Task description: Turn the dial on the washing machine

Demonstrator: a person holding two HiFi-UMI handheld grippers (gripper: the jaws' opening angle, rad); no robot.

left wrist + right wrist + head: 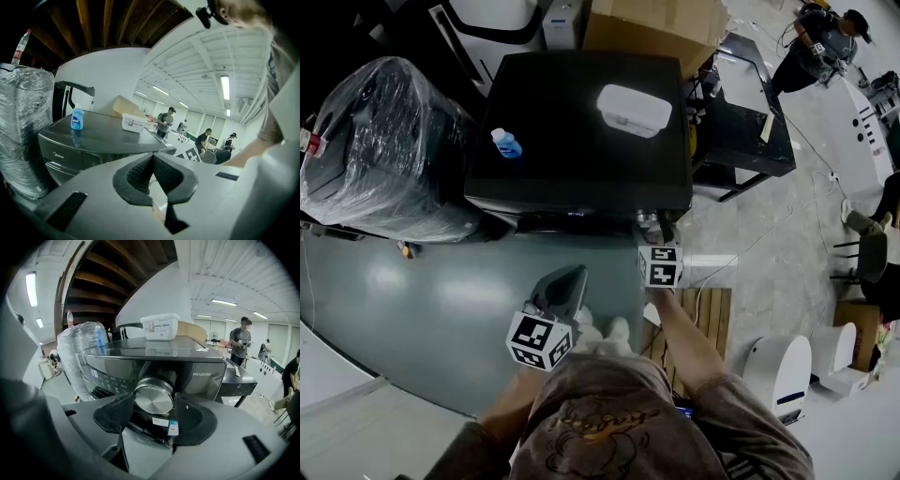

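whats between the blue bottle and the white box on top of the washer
Nothing: in the head view only bare washing machine top separates the blue bottle and white box.

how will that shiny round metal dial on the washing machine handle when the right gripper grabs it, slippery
The brushed-metal round dial looks smooth and polished, so it is probably slippery under the dark pads. It looks rigid and fixed to the dark washing machine, so it should turn in place, not lift off.
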